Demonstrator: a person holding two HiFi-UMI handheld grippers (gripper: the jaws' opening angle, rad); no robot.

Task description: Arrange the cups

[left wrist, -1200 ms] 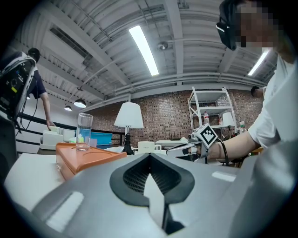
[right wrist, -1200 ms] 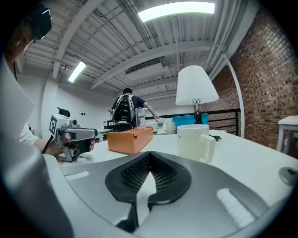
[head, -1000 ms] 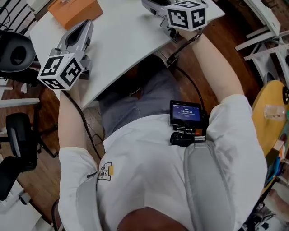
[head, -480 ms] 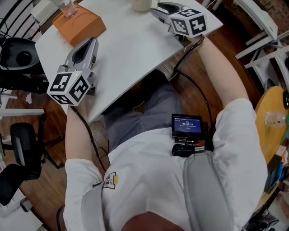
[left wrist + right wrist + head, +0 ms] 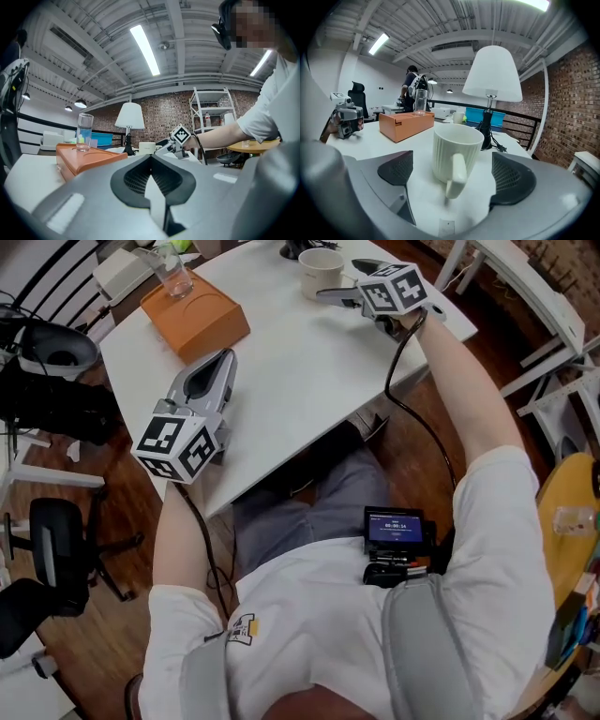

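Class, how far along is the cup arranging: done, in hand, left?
Looks done: the clear glass stands on the orange box. In hand: the right gripper, jaws just opened, flanks the white ribbed mug, untouched. Left: gripping and placing it; the left gripper lies shut on the white table.

A cream-white mug with a ribbed wall is seen upright on the white desk, near its far edge. Its handle is turned toward the camera in the right gripper view. A tall, clear glass is stood upright on top of an orange box, well apart from the mug, at the desk's far left corner.
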